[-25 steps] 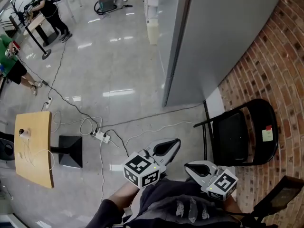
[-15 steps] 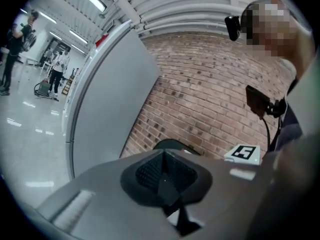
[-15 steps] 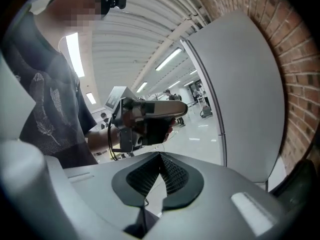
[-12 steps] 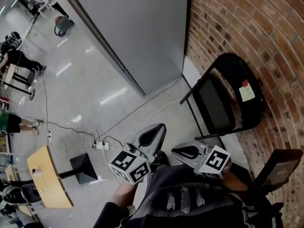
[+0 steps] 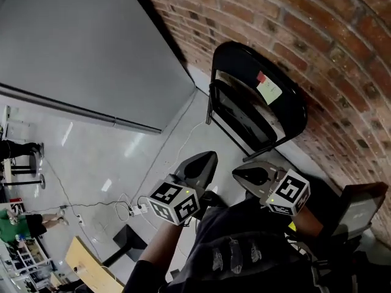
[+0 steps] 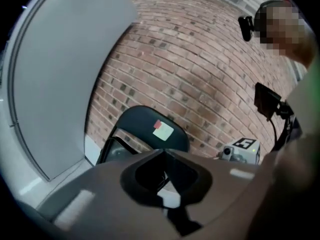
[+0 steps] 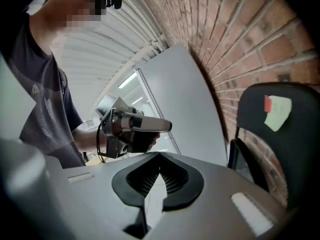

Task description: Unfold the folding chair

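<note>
A black folding chair [image 5: 256, 112] leans folded flat against the brick wall, with a pale sticker on its backrest; it also shows in the left gripper view [image 6: 150, 129] and at the right of the right gripper view [image 7: 280, 134]. My left gripper [image 5: 204, 159] is shut and empty, held short of the chair's lower legs. Beside it my right gripper [image 5: 244, 174] is also shut and empty, just below the chair's seat edge. Neither touches the chair.
The brick wall [image 5: 317, 35] runs behind the chair. A grey partition panel [image 5: 79, 47] stands to the left. A power strip with cables [image 5: 134, 211] lies on the glossy floor, near a wooden table top [image 5: 88, 267]. A black stand [image 5: 357, 209] sits at the right.
The view has swung round from the open floor toward the brick wall; the folded chair now sits near the centre and closer. Both shut grippers moved with it toward the chair.
</note>
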{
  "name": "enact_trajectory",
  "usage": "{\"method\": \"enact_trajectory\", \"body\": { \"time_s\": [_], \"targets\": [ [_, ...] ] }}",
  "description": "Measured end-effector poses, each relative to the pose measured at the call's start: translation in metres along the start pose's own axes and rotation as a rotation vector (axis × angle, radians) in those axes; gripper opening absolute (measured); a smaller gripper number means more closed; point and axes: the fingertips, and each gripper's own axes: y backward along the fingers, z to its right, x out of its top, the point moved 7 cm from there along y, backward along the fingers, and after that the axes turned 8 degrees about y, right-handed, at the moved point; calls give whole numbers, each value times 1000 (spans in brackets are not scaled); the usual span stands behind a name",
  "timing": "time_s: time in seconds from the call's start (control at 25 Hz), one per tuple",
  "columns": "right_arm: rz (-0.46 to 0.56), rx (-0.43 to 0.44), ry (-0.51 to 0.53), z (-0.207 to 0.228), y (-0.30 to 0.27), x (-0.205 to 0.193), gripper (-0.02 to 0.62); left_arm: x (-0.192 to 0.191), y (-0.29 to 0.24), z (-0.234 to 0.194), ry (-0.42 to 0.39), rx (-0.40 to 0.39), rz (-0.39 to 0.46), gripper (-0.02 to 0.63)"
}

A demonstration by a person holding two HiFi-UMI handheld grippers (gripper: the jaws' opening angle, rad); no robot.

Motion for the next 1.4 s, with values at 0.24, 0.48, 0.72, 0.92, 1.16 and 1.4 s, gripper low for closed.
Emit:
{"method": "enact_trajectory", "body": {
  "time_s": [0.24,0.48,0.72,0.92,1.16,1.4],
  "targets": [
    [-12,-245,27,51,59,-15,2,-13,-89,5,-39,-2,-130,2],
    [-21,-472,42,103,110,-7,2,-26,-157,-16,-20,121,-203,3],
    [22,-650,46,130,143,-2,36,-52,-217,-31,72,182,-315,376],
    [4,-729,70,145,155,-4,245,-68,-256,-51,155,245,-375,454],
    [-96,-748,93,167,152,-10,273,-85,-296,-64,139,310,-437,469],
    [-158,-745,107,183,134,-24,285,-106,-326,-76,185,338,-488,489]
  ]
}}
